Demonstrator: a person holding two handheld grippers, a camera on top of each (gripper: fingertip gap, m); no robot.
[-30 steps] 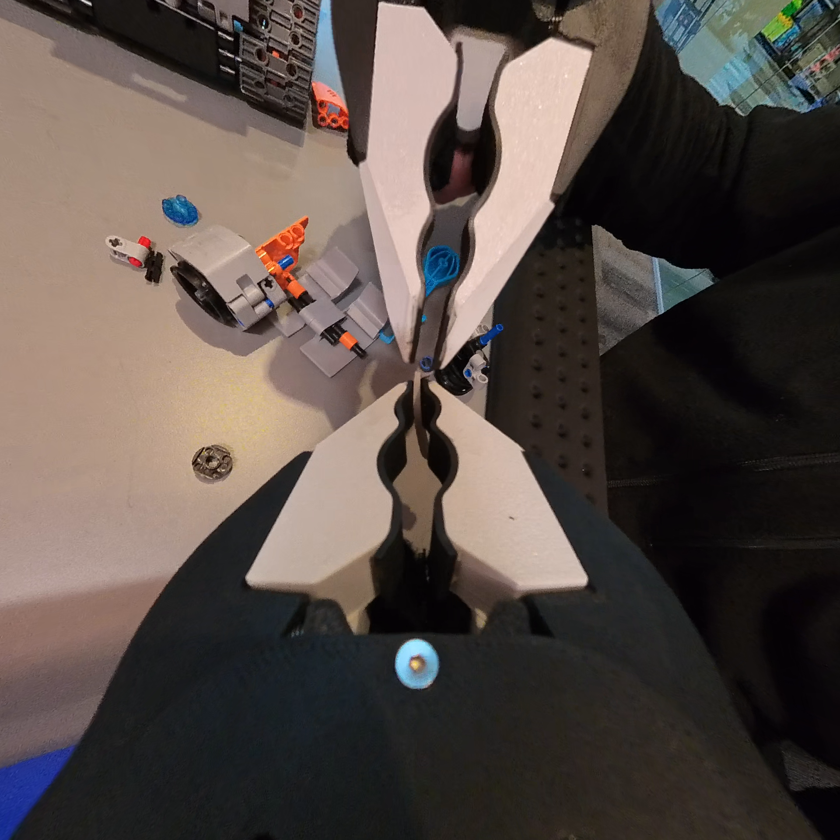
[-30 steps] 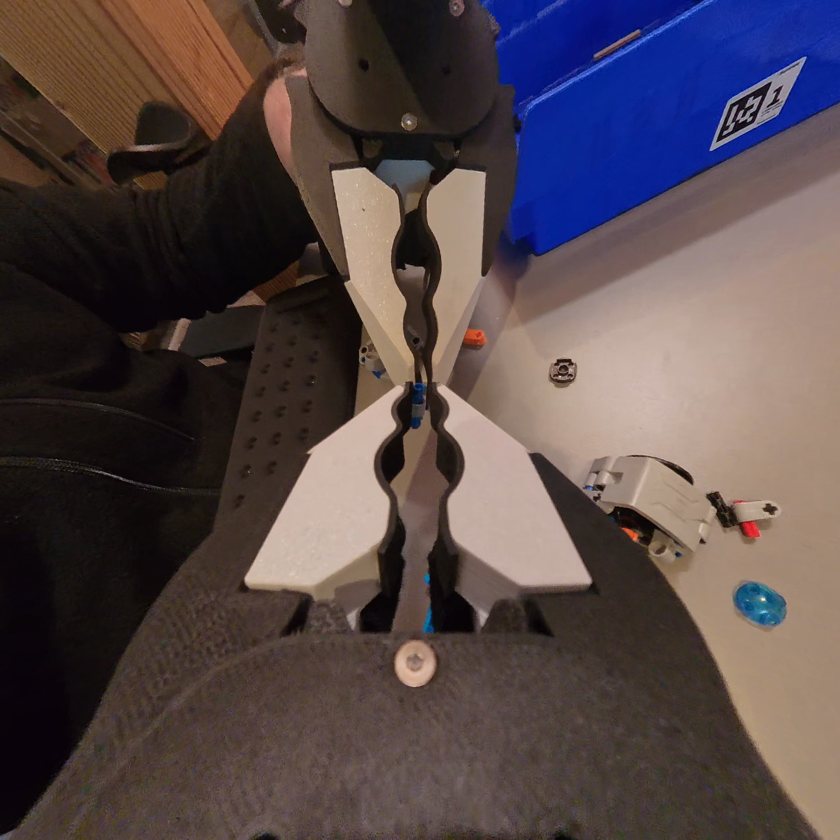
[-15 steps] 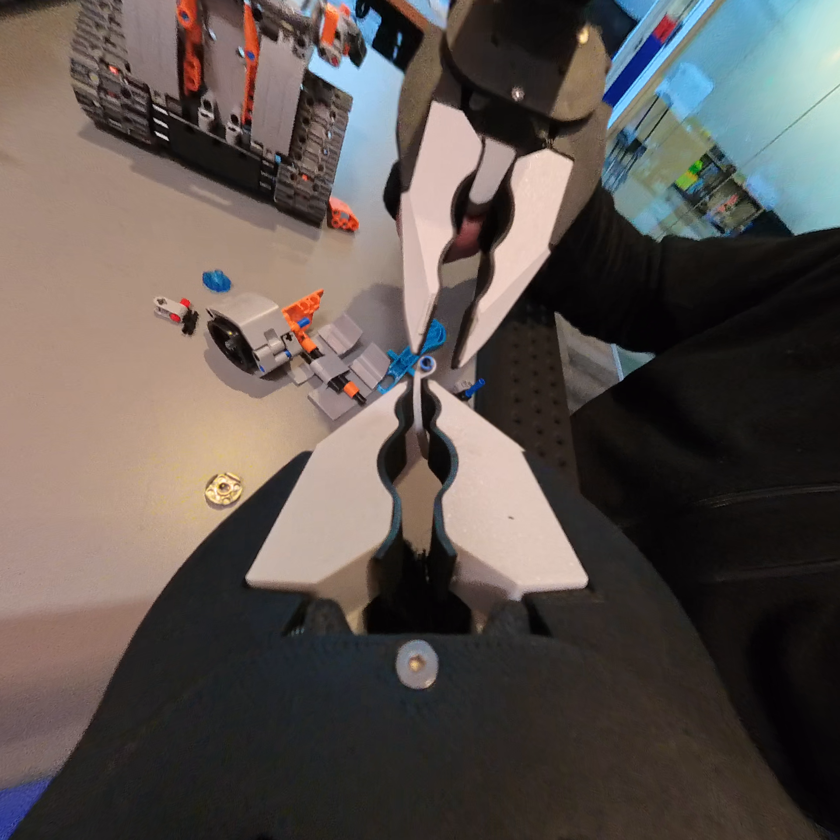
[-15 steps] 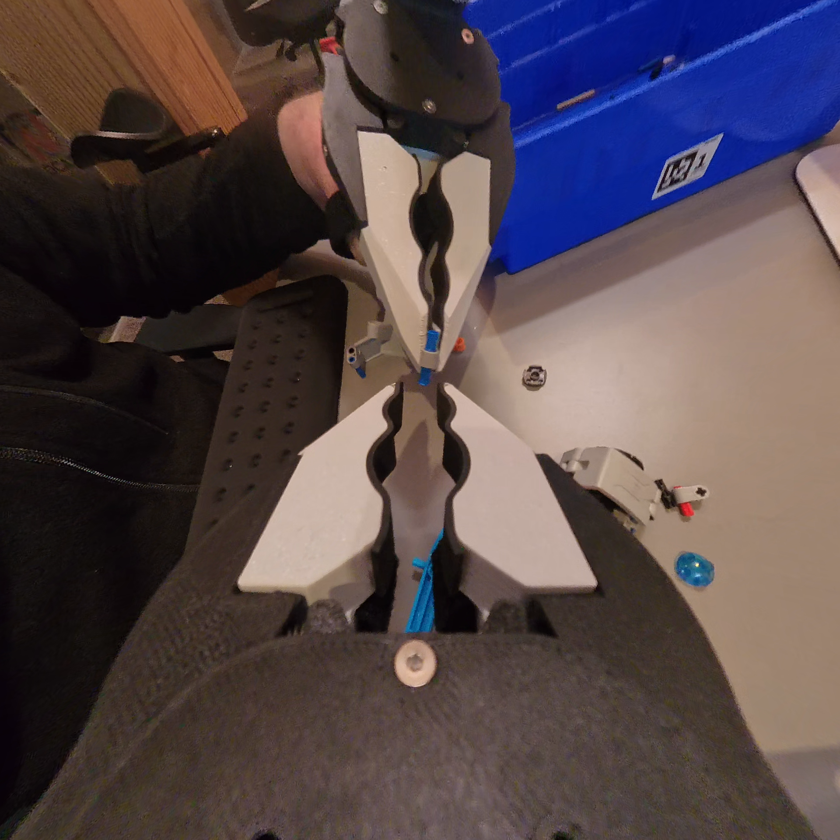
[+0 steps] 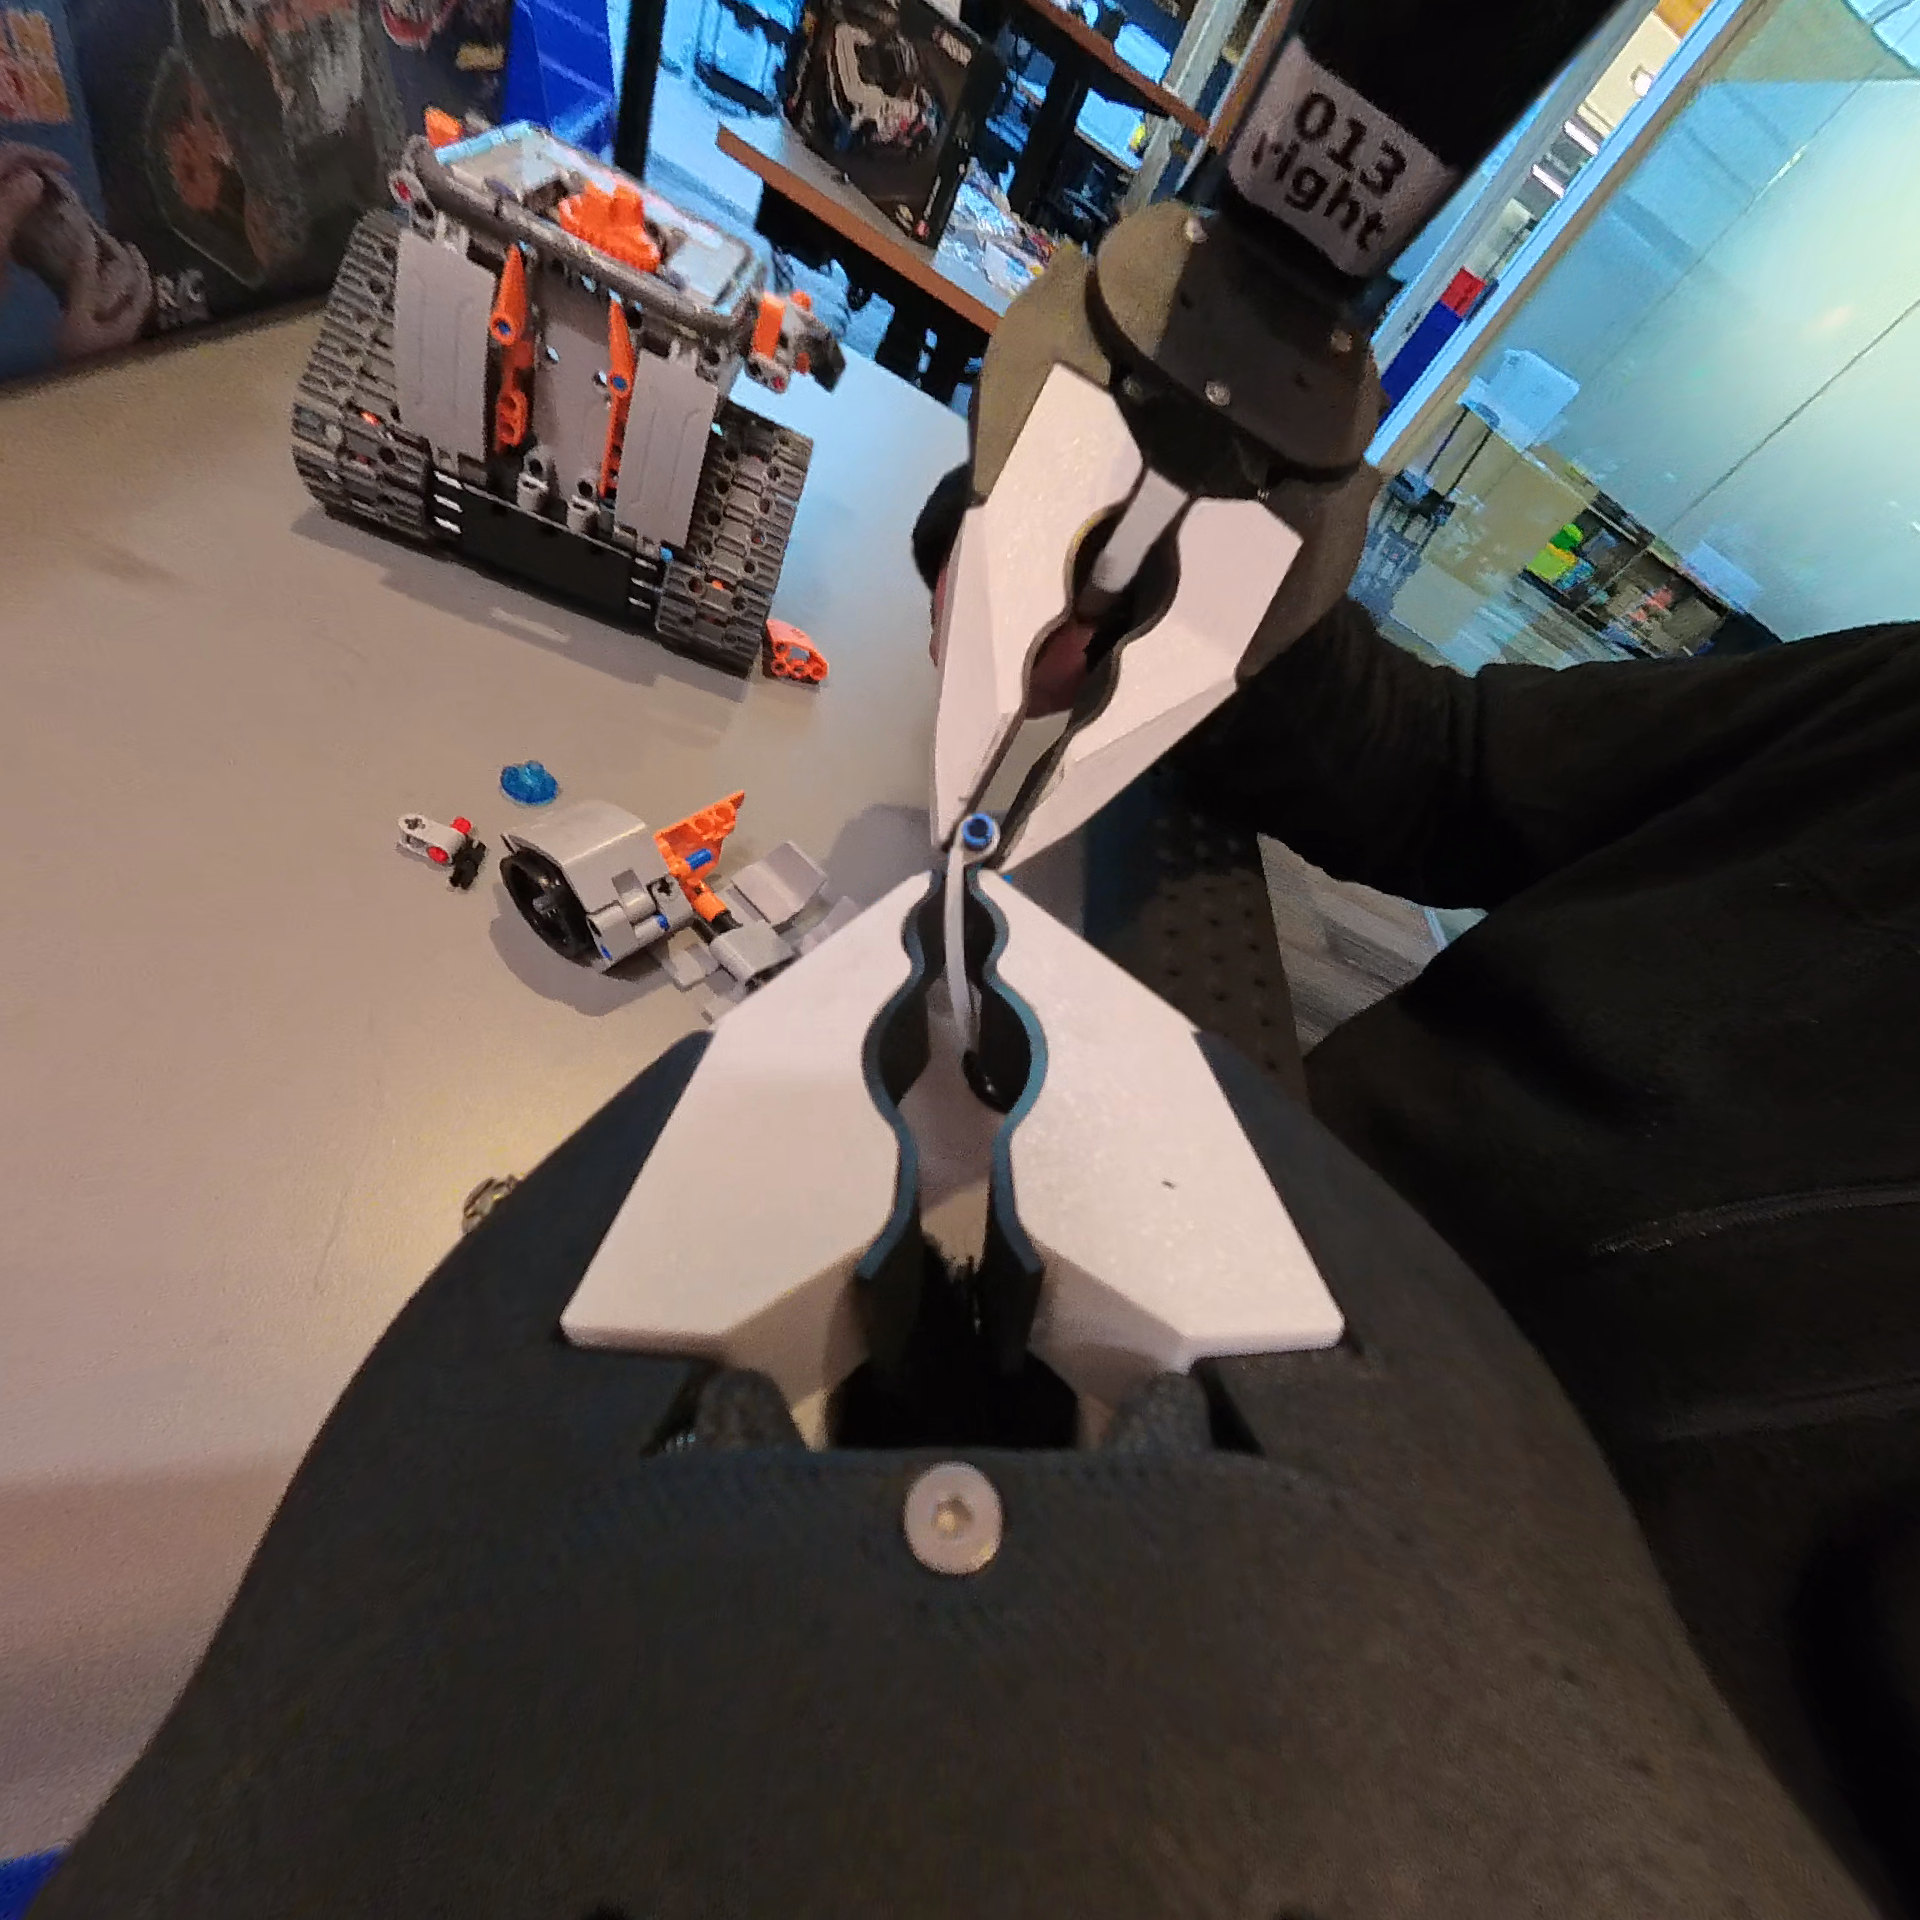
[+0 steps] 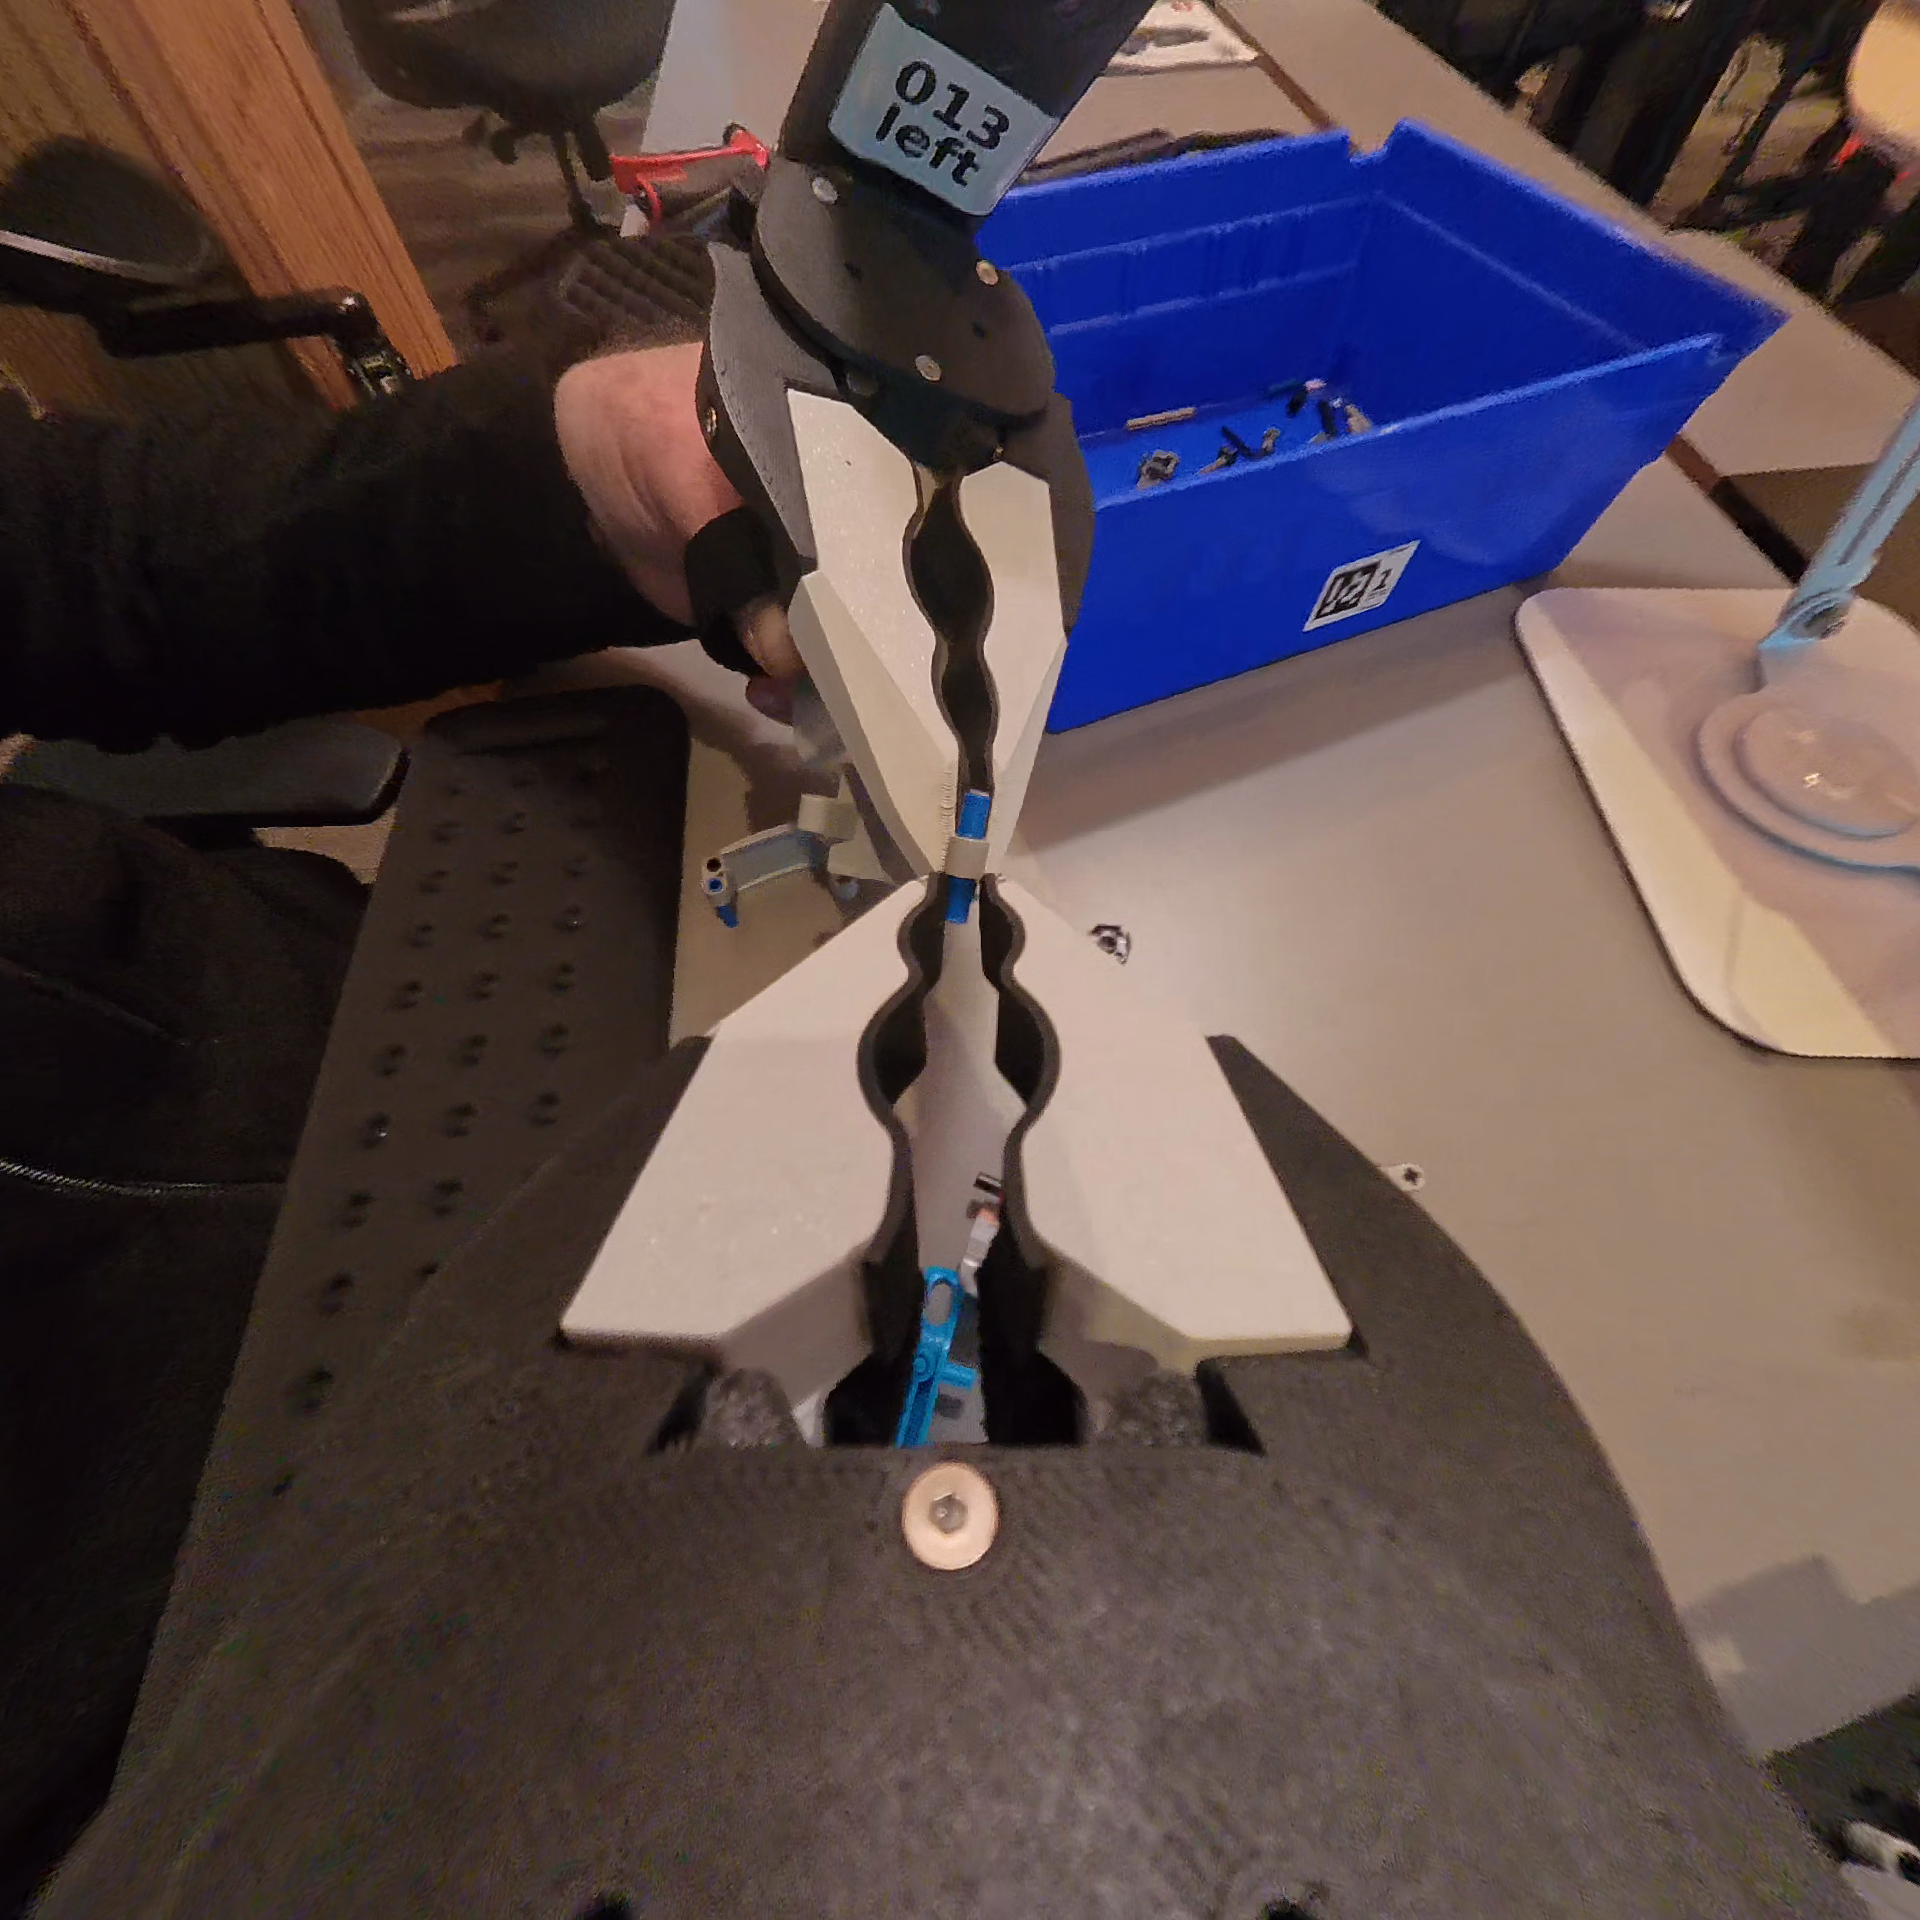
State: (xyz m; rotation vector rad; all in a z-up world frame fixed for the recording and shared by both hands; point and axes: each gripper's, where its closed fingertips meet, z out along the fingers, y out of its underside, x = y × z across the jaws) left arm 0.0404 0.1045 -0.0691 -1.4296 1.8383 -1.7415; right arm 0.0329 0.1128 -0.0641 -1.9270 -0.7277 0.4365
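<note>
Fingers [image 5: 831, 1049] of both grippers meeting tip to tip, each pair clamping one end of a small blue pin [image 6: 966, 852].

Left gripper [image 5: 961, 883] and right gripper [image 6: 961, 894] sitting higher than a second ago; the tracked vehicle [image 5: 551, 447] now showing at 11 o'clock, blue bin [image 6: 1455, 416] at 1 o'clock. Right gripper, half-open half a second back, now pinching the pin.
</note>
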